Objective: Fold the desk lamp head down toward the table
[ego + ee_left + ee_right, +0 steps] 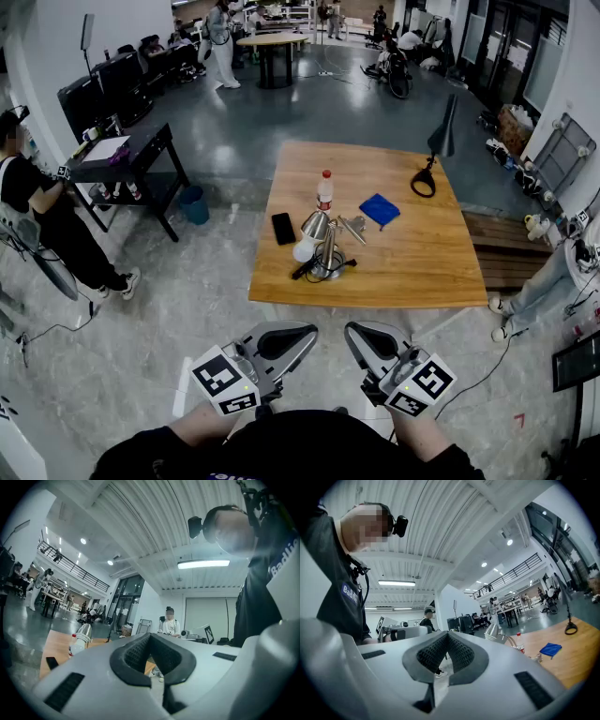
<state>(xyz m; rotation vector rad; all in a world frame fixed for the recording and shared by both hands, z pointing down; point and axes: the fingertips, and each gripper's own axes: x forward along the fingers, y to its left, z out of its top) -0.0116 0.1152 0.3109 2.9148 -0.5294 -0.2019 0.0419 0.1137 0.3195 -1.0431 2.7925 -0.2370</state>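
Observation:
A silver desk lamp (316, 228) stands near the front middle of the wooden table (412, 272). Its head tilts down to the left over a white bulb, and its round base (328, 268) sits just below. The lamp head (84, 632) also shows far off in the left gripper view, and the same lamp head (493, 631) in the right gripper view. My left gripper (298, 333) and right gripper (354, 336) are held side by side close to my body, well short of the table. Both are shut with nothing between the jaws.
On the table are a red-capped bottle (324, 190), a black phone (283, 228), a blue cloth (380, 209) and a black lamp (434, 150) at the far right. A person (42, 220) sits at left by a black side table (131, 159). Another person (553, 281) is at right.

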